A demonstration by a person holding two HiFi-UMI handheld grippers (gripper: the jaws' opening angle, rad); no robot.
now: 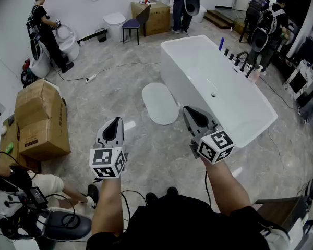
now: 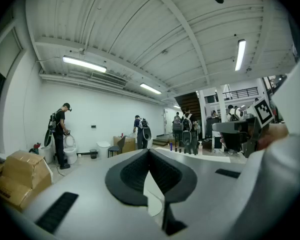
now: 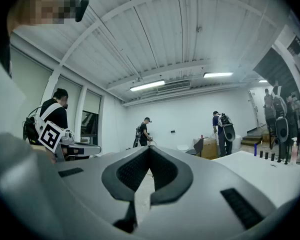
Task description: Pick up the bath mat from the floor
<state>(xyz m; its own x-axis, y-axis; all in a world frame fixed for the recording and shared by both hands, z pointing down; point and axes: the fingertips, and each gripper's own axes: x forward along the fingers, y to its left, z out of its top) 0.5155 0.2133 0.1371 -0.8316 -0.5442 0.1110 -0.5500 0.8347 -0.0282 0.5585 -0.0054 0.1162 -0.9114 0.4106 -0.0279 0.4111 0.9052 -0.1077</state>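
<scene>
Both claws are pressed together on nothing. The left claw [image 1: 115, 123] and right claw [image 1: 190, 111] hover level above the floor [image 1: 120, 87]. The bath mat [image 1: 160, 103], a white oval, lies flat just beside the bathtub [image 1: 173, 76], at one o'clock from the left claw and ten o'clock from the right. Its long axis runs eleven to five. The right claw looks nearer.
</scene>
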